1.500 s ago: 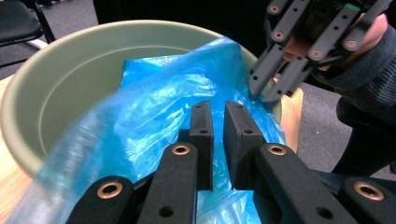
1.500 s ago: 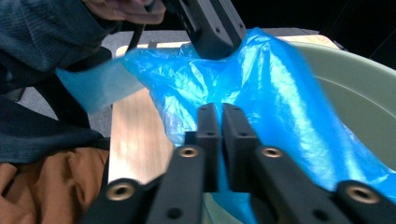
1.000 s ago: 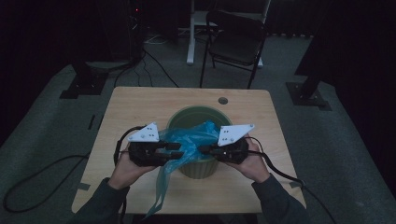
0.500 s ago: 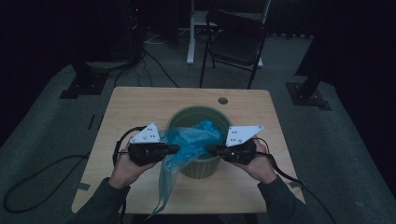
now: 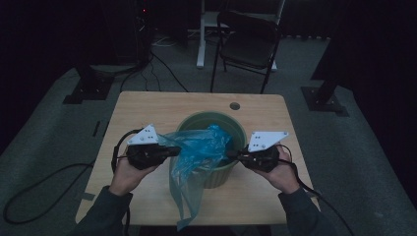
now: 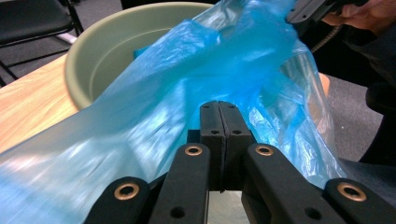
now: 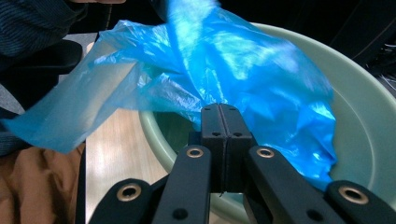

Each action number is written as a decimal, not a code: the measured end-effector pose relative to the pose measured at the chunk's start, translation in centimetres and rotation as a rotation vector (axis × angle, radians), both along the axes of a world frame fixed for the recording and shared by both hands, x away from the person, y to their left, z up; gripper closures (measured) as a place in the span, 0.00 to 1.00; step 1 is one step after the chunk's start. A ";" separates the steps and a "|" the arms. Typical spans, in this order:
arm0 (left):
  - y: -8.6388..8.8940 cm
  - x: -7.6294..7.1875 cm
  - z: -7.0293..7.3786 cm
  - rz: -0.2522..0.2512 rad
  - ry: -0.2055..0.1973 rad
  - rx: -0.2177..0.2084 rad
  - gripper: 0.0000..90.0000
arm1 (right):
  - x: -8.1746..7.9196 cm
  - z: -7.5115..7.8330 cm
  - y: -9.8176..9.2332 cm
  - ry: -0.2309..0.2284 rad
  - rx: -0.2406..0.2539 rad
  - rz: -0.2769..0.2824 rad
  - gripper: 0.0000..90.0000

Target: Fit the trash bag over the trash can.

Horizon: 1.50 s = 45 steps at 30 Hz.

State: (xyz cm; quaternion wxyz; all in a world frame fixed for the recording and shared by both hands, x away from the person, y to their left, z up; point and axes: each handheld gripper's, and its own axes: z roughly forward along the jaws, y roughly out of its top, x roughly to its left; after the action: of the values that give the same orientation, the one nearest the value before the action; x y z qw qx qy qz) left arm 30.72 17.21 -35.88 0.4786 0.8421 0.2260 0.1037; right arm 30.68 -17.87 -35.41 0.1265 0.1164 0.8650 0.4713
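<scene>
Both grippers, left gripper (image 5: 169,151) and right gripper (image 5: 235,155), clamped on blue bag (image 5: 196,147); we see it spanning left-right over near rim of green bin (image 5: 216,174), tail dangling nearer left hand

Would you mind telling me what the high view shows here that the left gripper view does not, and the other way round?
The high view alone takes in the whole wooden table, the folding chair behind it, both hands, and the bag's tail hanging over the table's near edge. The left gripper view alone shows close up that the left gripper has its jaws pressed together on the film. Both share the blue plastic bag, draped over the green bucket, and the right gripper at the bag's far side.
</scene>
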 end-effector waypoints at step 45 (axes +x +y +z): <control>2.5 0.7 -1.3 0.086 0.049 -0.045 0.92 | -1.4 0.6 -2.9 0.026 0.098 -0.097 0.65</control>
State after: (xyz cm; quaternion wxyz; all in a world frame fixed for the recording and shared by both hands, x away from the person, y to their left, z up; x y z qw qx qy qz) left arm 31.43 19.74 -37.20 0.4866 0.8231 0.2758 0.0982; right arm 29.30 -20.80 -34.80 0.1324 0.1703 0.8359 0.5048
